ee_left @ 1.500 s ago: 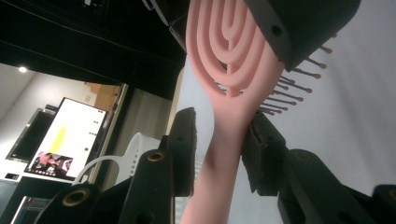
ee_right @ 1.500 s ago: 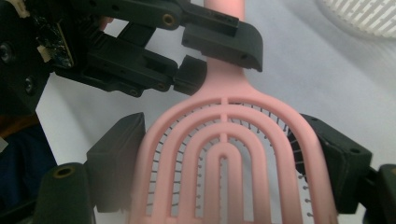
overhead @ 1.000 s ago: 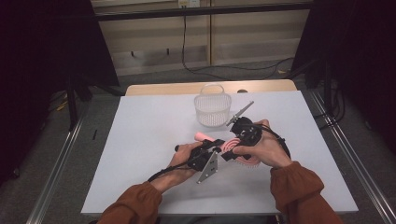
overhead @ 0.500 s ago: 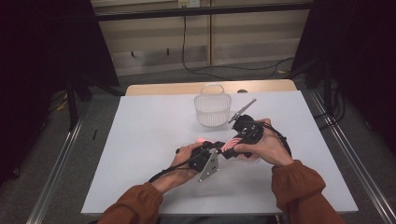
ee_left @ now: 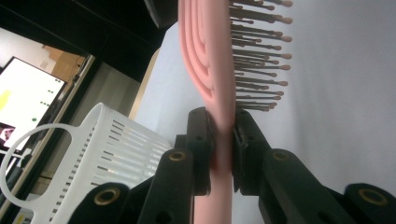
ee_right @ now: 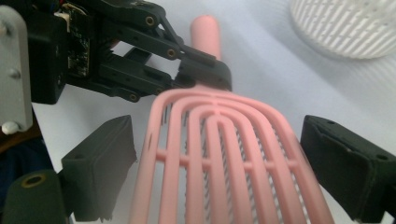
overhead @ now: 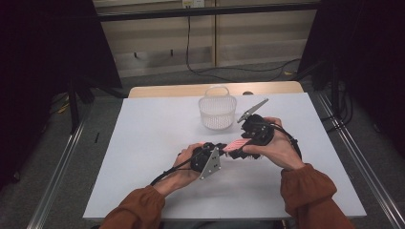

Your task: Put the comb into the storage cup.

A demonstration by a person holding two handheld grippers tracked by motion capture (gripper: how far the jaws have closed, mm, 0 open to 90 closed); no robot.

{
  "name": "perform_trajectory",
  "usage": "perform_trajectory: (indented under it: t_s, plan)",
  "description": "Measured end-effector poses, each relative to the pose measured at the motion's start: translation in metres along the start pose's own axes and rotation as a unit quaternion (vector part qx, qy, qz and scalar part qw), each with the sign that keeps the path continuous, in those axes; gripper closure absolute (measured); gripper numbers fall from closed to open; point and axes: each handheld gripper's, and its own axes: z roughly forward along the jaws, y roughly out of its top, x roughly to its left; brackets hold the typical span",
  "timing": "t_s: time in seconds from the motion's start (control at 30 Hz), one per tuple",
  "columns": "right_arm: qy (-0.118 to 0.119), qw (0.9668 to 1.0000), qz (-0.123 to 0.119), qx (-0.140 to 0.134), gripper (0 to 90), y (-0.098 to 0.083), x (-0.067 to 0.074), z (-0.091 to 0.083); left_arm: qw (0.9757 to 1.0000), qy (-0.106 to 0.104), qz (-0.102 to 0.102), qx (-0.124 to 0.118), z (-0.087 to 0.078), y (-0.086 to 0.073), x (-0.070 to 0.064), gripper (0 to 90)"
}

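Observation:
A pink vented hairbrush [overhead: 235, 144] hangs just above the white table [overhead: 143, 133], between both hands. My left gripper [ee_left: 223, 126] is shut on the brush [ee_left: 210, 60] at its neck, where the handle meets the head; the bristles point sideways. My right gripper [ee_right: 223, 163] stands open around the brush head [ee_right: 224, 140]. Its jaws have just been opening, and both pads [ee_right: 100, 163] stand clear of the head's edges. The right gripper view has the left gripper [ee_right: 205, 70] clamped on the handle. From above, the right gripper [overhead: 241, 145] faces the left gripper [overhead: 220, 149].
A white slotted basket [overhead: 218, 112] with a hoop handle stands upright just beyond the hands, near the table's far edge. It is also in the left gripper view [ee_left: 107, 154] and the right gripper view [ee_right: 345, 28]. Cables trail from both grippers.
Both hands and the brush stay at nearly the same spot over the table. The right hand has shifted only slightly.

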Motion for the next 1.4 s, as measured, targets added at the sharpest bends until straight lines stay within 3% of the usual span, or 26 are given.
perform_trajectory:
  t_s: [0.4,0.7,0.77,1.13,1.2,1.4]
  plan:
    - [-0.022,0.9984,-0.015,-0.050,5.9,-0.008,-0.001,-0.015,0.9990,0.006,-0.044,0.003,-0.006,-0.004,0.009,79.9]
    - [-0.042,0.9944,-0.016,-0.096,4.6,-0.011,-0.002,-0.027,0.9969,0.013,-0.078,0.002,-0.013,-0.010,0.017,80.1]
    - [-0.044,0.9935,-0.014,-0.104,3.9,-0.012,-0.002,-0.030,0.9965,0.023,-0.080,-0.001,-0.014,-0.012,0.018,80.2]
    - [-0.035,0.9920,-0.003,-0.122,5.6,-0.022,-0.005,-0.036,0.9935,0.037,-0.107,-0.002,-0.020,-0.018,0.027,80.3]
    - [-0.035,0.9917,-0.003,-0.124,5.6,-0.023,-0.006,-0.036,0.9921,0.038,-0.119,-0.007,-0.021,-0.019,0.028,80.3]
    - [-0.030,0.9904,0.002,-0.135,5.3,-0.027,-0.006,-0.033,0.9849,0.043,-0.164,-0.033,-0.028,-0.022,0.035,80.3]
